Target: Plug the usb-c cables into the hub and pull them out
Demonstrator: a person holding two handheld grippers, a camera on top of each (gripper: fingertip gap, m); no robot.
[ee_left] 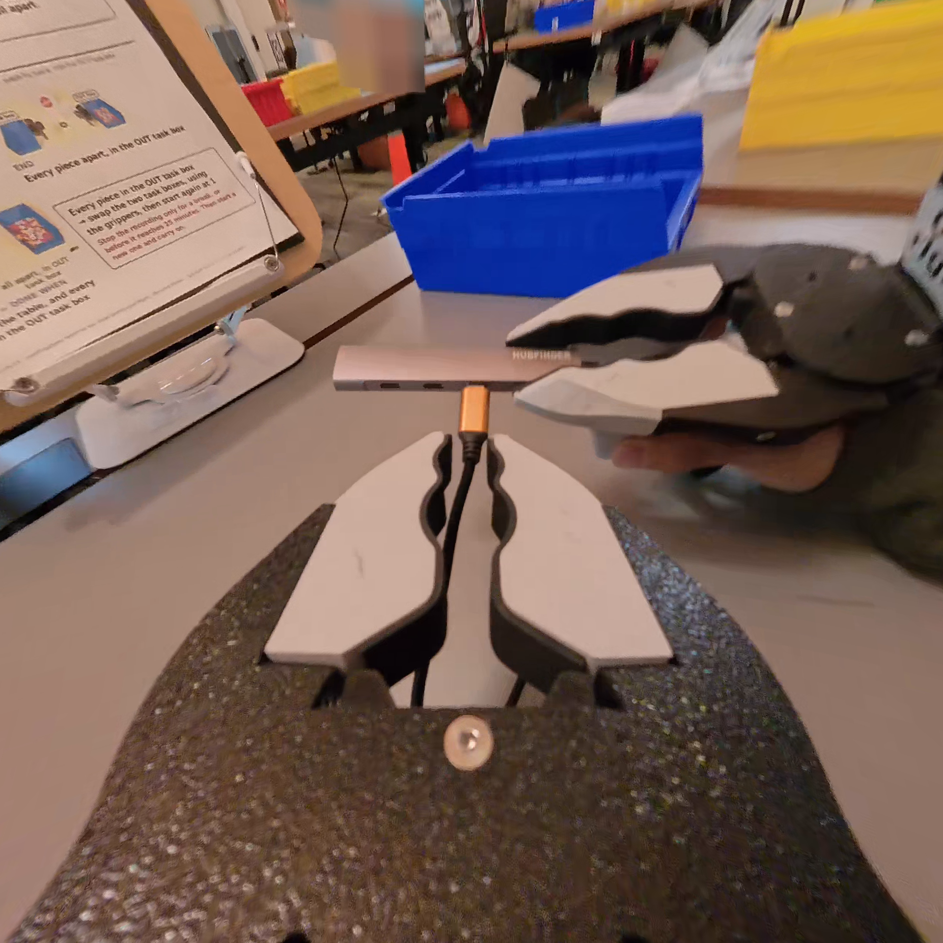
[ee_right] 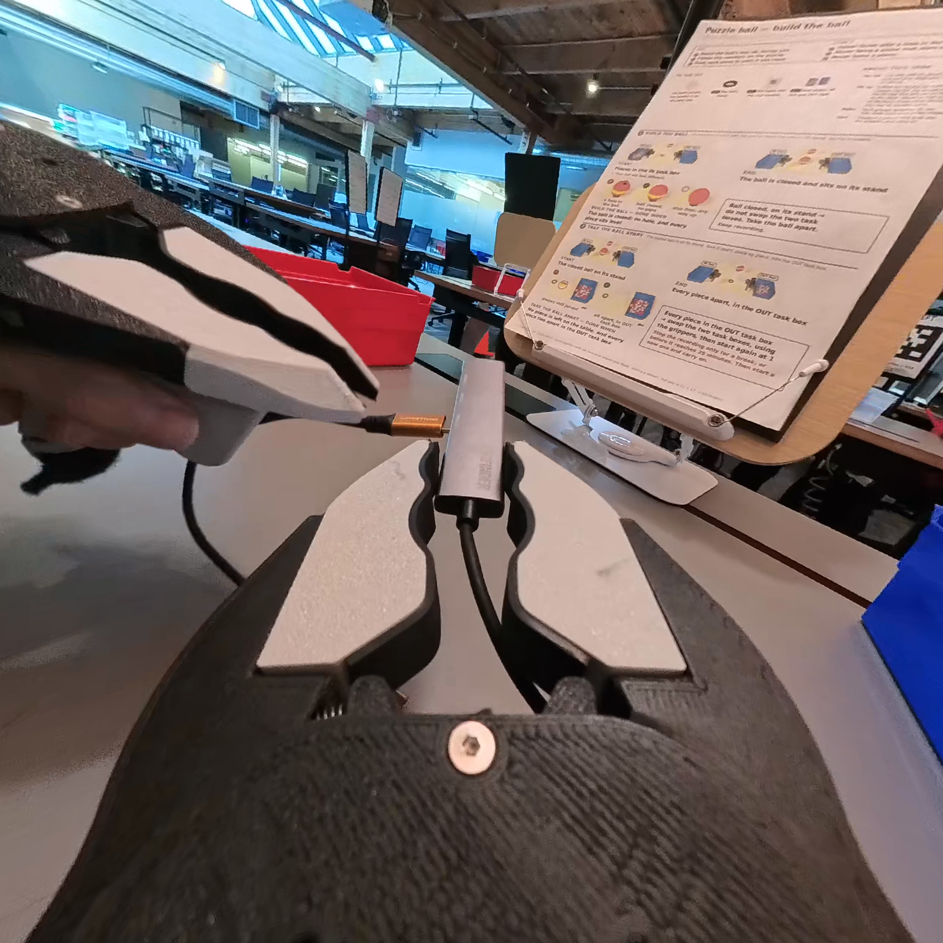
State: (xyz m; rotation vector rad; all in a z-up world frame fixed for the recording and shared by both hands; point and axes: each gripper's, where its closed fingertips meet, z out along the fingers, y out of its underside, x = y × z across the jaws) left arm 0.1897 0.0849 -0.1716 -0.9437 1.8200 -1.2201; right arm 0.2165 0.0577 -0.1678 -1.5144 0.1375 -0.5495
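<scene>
A grey USB hub [ee_left: 423, 365] is held at its right end by my right gripper [ee_left: 513, 368], which is shut on it. In the right wrist view the hub [ee_right: 479, 408] sits between the fingertips of my right gripper [ee_right: 472, 449], and its own black lead [ee_right: 474, 561] runs back between the fingers. My left gripper [ee_left: 468, 443] is shut on a black USB-C cable [ee_left: 454, 520] just behind its orange connector [ee_left: 474, 408]. The connector's tip is at the hub's side port. Two ports to its left are empty. The left gripper [ee_right: 368, 400] and the connector [ee_right: 418, 424] also show in the right wrist view.
A blue bin [ee_left: 551, 224] stands just behind the hub and shows at the right edge [ee_right: 913, 638]. A paper sheet on a tilted stand [ee_left: 127, 204] [ee_right: 714, 255] is close by, with its metal base [ee_right: 627, 459] on the table. A red bin [ee_right: 357, 311] is farther back. My right fingertips sit around 5 centimetres from my left ones.
</scene>
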